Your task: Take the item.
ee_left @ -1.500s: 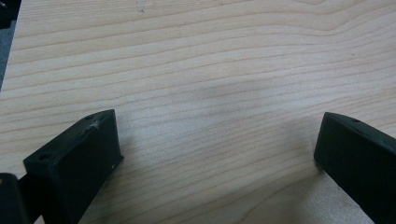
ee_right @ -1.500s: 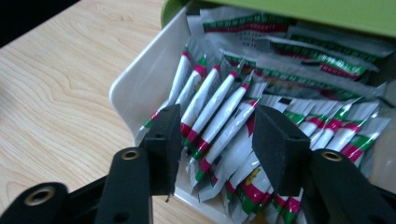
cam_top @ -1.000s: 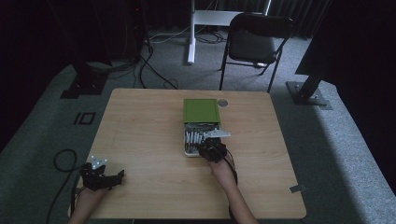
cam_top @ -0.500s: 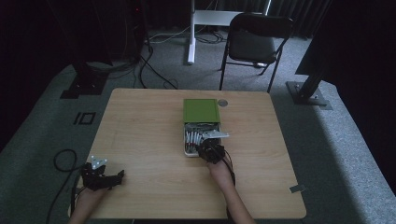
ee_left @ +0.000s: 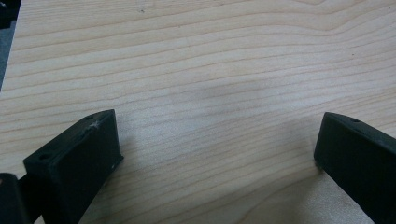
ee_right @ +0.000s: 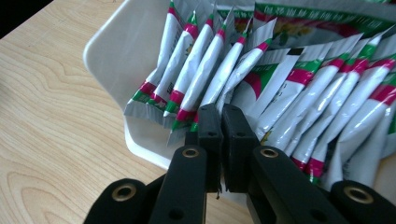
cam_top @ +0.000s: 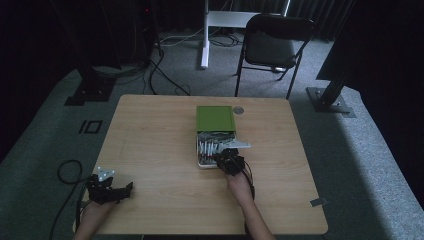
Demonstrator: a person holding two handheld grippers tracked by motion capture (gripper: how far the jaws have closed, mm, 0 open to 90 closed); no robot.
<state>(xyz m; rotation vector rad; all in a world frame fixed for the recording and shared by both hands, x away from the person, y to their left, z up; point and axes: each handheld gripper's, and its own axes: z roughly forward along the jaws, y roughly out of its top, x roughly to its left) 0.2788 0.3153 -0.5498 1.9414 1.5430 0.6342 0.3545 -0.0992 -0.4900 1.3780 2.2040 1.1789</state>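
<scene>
Print on the sachets (ee_right: 219,70) is too blurred to read; a larger packet behind them carries green, red and yellow artwork, its text also illegible.

Counts: one white tray (cam_top: 201,160), one green lid or box (cam_top: 215,118) touching its far end, one small round grey disc (cam_top: 238,110) just right of the green piece's far corner. Roughly a dozen white sachets with green and magenta bands; exact number can't be told, they overlap.

Right tongs (ee_right: 220,122): jaws together, tips at the tray's near rim among the sachet ends. Can't tell whether a sachet is pinched between them. In the high view the right tongs (cam_top: 229,161) sit at the tray's near right corner, mid-tabletop.

Left tongs (ee_left: 217,144): jaws wide apart over bare wood, nothing between them. High view puts the left tongs (cam_top: 107,189) at the near left corner of the tabletop (cam_top: 150,150), well apart from the tray.

Versus the earlier frames: both tongs, tray and green piece sit in the same spots; no visible change.

One folding chair (cam_top: 272,45) stands beyond the far edge.
</scene>
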